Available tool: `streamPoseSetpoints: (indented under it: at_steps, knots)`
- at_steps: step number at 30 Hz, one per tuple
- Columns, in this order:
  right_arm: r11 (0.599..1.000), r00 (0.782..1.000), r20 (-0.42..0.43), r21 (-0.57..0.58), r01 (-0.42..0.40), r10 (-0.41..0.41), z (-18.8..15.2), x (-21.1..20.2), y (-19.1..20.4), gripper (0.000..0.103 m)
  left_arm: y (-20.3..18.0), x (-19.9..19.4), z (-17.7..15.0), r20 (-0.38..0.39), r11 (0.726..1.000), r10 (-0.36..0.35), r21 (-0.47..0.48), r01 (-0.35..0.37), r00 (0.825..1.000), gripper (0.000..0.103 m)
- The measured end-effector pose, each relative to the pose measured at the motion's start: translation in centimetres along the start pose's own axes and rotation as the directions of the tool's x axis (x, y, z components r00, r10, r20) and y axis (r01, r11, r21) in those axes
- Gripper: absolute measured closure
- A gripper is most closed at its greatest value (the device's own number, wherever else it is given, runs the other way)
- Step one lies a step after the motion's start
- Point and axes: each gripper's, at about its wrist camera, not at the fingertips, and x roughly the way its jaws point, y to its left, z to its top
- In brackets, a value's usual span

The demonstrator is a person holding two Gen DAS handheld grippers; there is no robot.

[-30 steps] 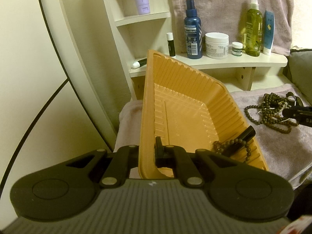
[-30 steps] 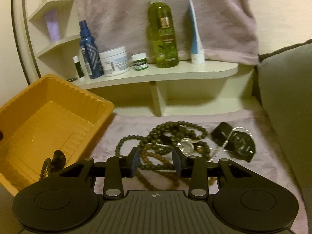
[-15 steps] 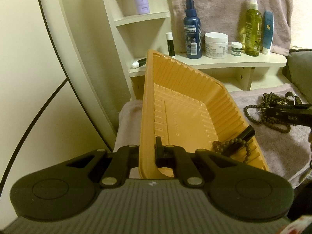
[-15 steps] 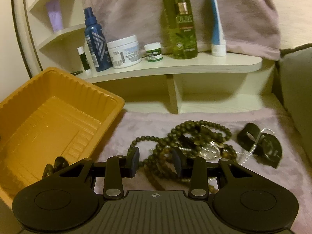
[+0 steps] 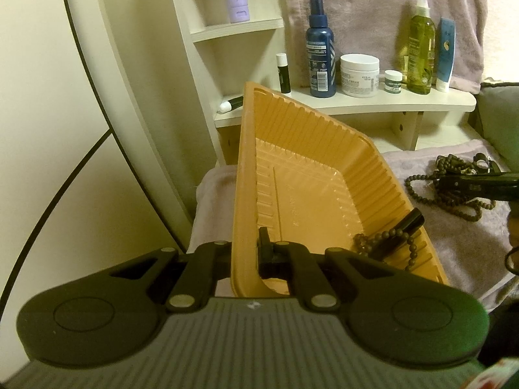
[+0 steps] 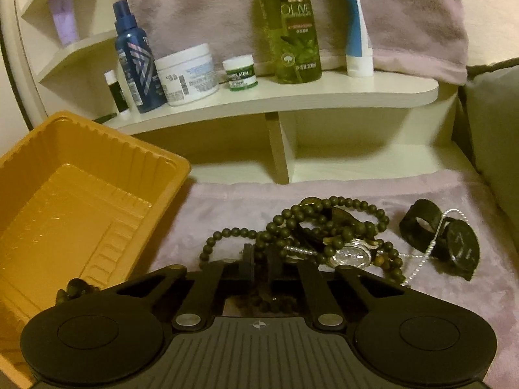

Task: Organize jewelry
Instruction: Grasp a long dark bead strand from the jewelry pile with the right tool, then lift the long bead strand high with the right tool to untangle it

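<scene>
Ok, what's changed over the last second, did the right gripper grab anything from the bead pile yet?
The right gripper moved forward and down into the pile and closed on a strand of the brown bead necklace; a second ago its jaws stood open just short of the beads. Unchanged: the left gripper stays clamped on the orange tray's wall, the bracelet lies in the tray, and the black watch rests on the towel.

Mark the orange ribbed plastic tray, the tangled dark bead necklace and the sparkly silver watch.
Orange ribbed plastic tray (image 6: pixel 168 162): right wrist view, far rim corner.
Tangled dark bead necklace (image 6: pixel 343 202): right wrist view, top loop of beads.
Sparkly silver watch (image 6: pixel 352 256): right wrist view, glittering face.
</scene>
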Motion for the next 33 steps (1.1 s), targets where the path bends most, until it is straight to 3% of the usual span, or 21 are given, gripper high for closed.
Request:
streamPoseSetpoints:
  at_steps: [10, 21, 33]
  knots:
    - [0.997, 0.986, 0.155, -0.065, -0.047, 0.056, 2.3, -7.6, 0.9, 0.097, 0.0, 0.0, 0.0, 0.001, 1.000, 0.000, 0.002, 0.000, 1.000, 0.098]
    - [0.983, 0.940, 0.319, -0.173, -0.064, 0.117, 9.0, -15.5, 1.7, 0.097, -0.3, -0.1, 0.1, 0.003, 1.000, 0.001, 0.006, -0.001, 1.000, 0.098]
    - [0.964, 0.889, 0.425, -0.260, -0.060, 0.170, 13.2, -19.7, 3.6, 0.097, -0.4, -0.3, 0.3, 0.005, 1.000, -0.002, 0.008, 0.002, 1.000, 0.097]
